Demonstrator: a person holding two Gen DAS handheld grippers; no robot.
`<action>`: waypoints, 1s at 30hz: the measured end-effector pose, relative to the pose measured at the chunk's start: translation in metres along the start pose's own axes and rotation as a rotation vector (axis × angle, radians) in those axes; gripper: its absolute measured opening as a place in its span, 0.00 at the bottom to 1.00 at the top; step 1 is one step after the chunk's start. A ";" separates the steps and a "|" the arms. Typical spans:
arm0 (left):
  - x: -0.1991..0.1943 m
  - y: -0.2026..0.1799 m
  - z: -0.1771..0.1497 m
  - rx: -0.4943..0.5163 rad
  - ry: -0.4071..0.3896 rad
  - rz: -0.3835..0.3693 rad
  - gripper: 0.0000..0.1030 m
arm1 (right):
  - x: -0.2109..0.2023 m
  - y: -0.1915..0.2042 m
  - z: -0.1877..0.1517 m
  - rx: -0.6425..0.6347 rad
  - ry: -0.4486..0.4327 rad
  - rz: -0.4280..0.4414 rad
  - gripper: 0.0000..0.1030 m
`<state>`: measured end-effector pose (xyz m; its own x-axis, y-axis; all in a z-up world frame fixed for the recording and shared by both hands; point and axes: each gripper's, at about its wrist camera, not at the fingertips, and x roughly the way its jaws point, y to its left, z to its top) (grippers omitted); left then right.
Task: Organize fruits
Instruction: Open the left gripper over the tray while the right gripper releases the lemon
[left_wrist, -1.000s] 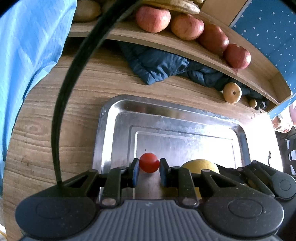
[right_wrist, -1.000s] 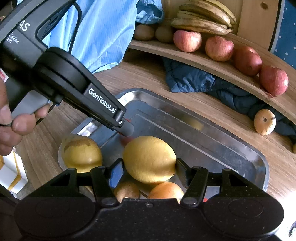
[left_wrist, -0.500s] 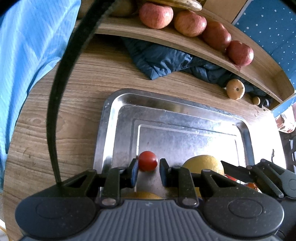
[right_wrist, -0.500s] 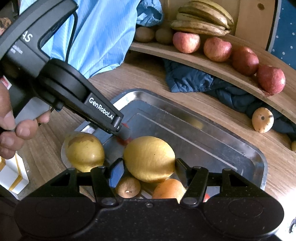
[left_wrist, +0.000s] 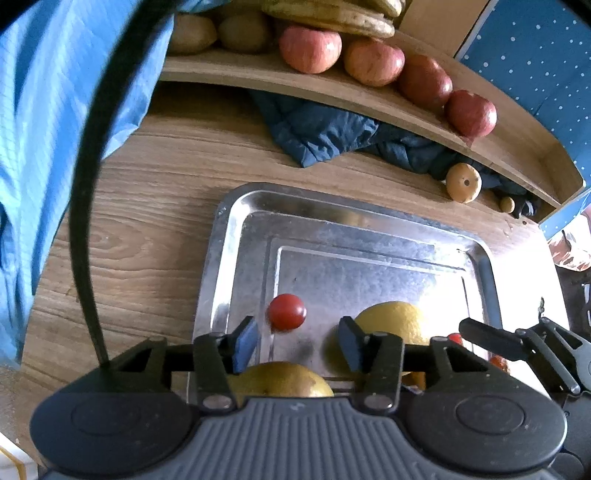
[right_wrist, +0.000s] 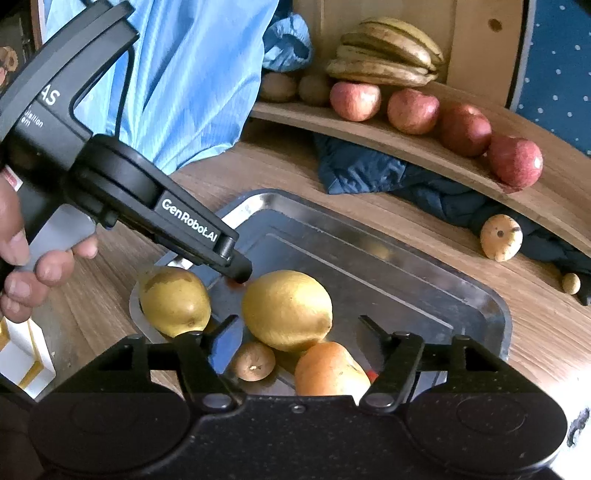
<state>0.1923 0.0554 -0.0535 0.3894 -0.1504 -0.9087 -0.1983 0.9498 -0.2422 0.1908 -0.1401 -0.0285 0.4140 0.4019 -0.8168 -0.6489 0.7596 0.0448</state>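
Observation:
A steel tray (left_wrist: 236, 236) lies on the wooden table. In the left wrist view a small red tomato (left_wrist: 286, 312) sits on the tray just ahead of my open left gripper (left_wrist: 299, 341), free of both pads. A yellow lemon (left_wrist: 391, 321) lies to its right and a pear (left_wrist: 280, 378) below the fingers. In the right wrist view my right gripper (right_wrist: 303, 341) is open above the lemon (right_wrist: 286, 308), with the pear (right_wrist: 173, 301), a brown kiwi (right_wrist: 255, 365) and an orange fruit (right_wrist: 328, 367) near it on the tray (right_wrist: 491, 314). The left gripper's body (right_wrist: 155, 206) reaches in from the left.
A curved wooden shelf (right_wrist: 424, 147) at the back holds several red apples (right_wrist: 413, 110), bananas (right_wrist: 384, 62) and kiwis. A dark blue cloth (left_wrist: 325, 136) lies under it. A round yellow fruit (right_wrist: 500, 238) rests on the table at right. Blue fabric (left_wrist: 37, 110) hangs at left.
My left gripper has opened and let go of the red tomato, which now sits free on the tray. My right gripper has opened wider and stands off the lemon.

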 end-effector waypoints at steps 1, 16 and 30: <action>-0.002 0.000 0.000 0.000 -0.002 0.000 0.56 | -0.002 0.000 0.000 0.002 -0.005 -0.002 0.71; -0.049 0.000 -0.020 0.060 -0.047 0.051 0.96 | -0.042 -0.007 -0.014 0.065 -0.070 -0.026 0.89; -0.063 0.005 -0.044 0.098 -0.002 0.098 0.99 | -0.074 -0.012 -0.037 0.134 -0.065 -0.053 0.99</action>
<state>0.1274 0.0573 -0.0126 0.3745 -0.0553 -0.9256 -0.1463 0.9822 -0.1179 0.1438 -0.1977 0.0099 0.4887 0.3881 -0.7814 -0.5360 0.8402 0.0821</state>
